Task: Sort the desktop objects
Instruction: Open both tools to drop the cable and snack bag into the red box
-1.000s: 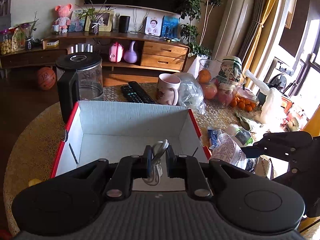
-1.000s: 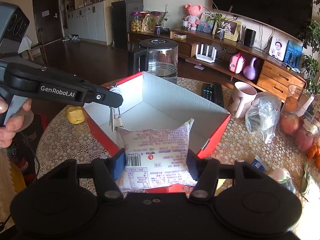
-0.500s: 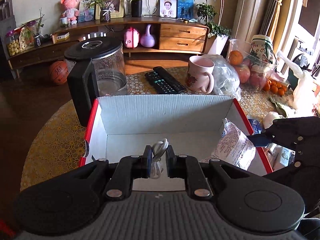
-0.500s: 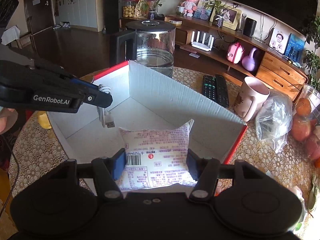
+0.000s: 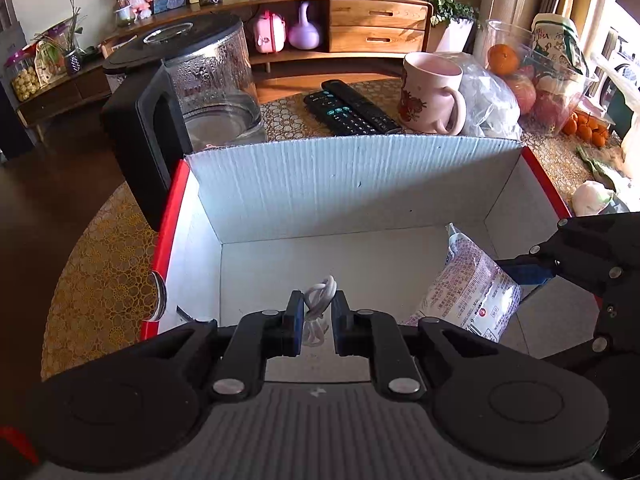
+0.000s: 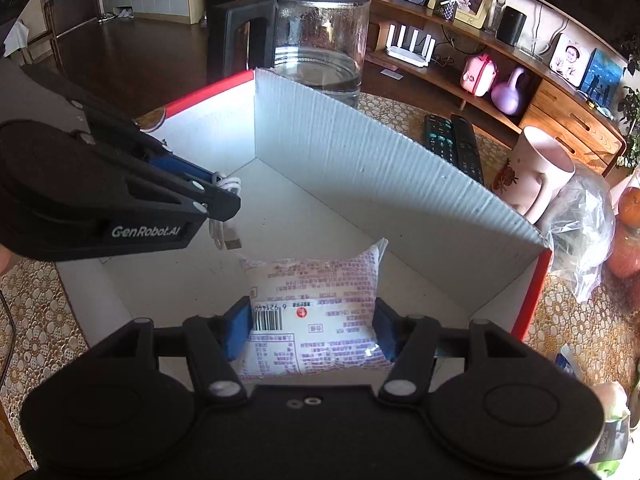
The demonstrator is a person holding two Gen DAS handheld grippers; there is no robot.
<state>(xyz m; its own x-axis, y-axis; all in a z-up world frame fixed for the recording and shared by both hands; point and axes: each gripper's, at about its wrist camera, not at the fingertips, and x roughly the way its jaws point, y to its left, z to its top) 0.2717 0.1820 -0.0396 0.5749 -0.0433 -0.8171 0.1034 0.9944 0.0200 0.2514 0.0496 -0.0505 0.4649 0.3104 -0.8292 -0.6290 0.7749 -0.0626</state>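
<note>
Right, I've got both loads over the white cardboard box (image 5: 352, 184) and nothing is let go yet — its floor is bare apart from what I'm carrying. My left gripper (image 5: 316, 322) is pinched nearly closed on the coiled white cable (image 5: 318, 300), which hangs above the near-left part of the box, its USB plug dangling just off the floor. My right gripper (image 6: 310, 330) is spread wide but clamped on the sides of the sealed snack packet (image 6: 314, 308), held low at the near-right side; I can't tell whether it touches the floor. Both tools point forward and down into the box, side by side, apart. Left on the table beyond — the pink mug (image 5: 432, 94), two remotes (image 5: 352, 108), the plastic bag (image 5: 492, 100).
</note>
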